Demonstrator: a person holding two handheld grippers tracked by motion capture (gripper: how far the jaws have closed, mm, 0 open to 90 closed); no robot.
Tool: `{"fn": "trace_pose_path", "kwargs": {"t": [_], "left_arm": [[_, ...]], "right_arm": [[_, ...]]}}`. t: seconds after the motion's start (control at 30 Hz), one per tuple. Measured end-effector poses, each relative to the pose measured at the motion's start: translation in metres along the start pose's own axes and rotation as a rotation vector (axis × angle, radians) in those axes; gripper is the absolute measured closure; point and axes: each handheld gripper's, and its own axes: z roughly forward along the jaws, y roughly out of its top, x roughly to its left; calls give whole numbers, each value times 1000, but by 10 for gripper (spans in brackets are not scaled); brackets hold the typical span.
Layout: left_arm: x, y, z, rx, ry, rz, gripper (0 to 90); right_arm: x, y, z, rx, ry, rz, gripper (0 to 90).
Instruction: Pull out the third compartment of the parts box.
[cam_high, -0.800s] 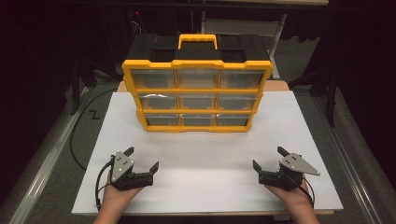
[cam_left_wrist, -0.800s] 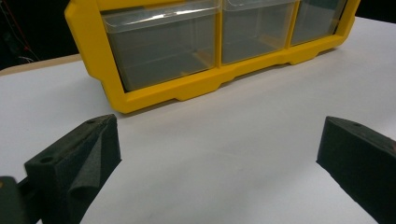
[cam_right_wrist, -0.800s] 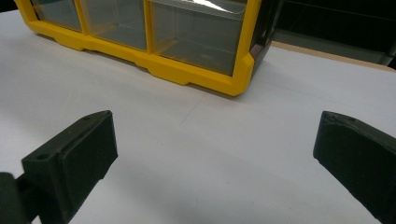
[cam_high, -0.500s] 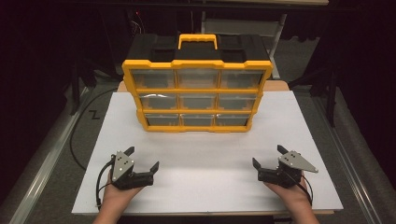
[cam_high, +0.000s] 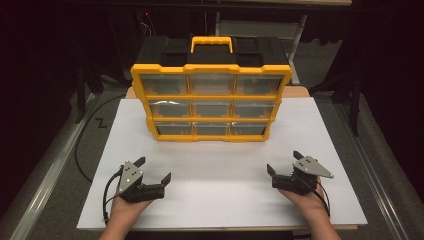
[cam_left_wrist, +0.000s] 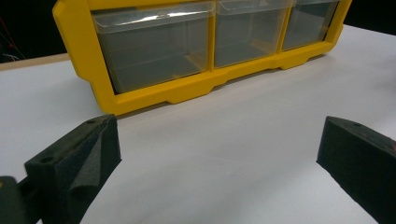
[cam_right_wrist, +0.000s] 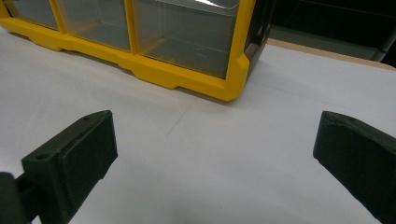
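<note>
While standing upright, yellow organizer (cam_high: 211, 102), black top, nine clear drawers, yellow handle.

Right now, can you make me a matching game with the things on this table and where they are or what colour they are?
Things:
1. organizer box
2. carry handle
3. left gripper
4. white board

Descriptions:
A. lies flat under everything
B. yellow frame with nine clear drawers
C. yellow, on top of the black case
D. jaws open, near the lower left of the high view

Pairs: 1-B, 2-C, 3-D, 4-A
</note>
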Motion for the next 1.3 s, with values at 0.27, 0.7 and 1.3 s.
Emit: {"fn": "trace_pose_path", "kwargs": {"t": [0.27,0.7,1.3], "left_arm": [[0,0,0,-5,-1,1,5],[1,0,-1,2,6,12,4],[-1,0,-1,-8,3,13,5]], "right_arm": [[-3,8,21,1,-9,19,11],[2,21,48,21,-38,-69,12],[5,13,28,36,-55,-173,12]]}}
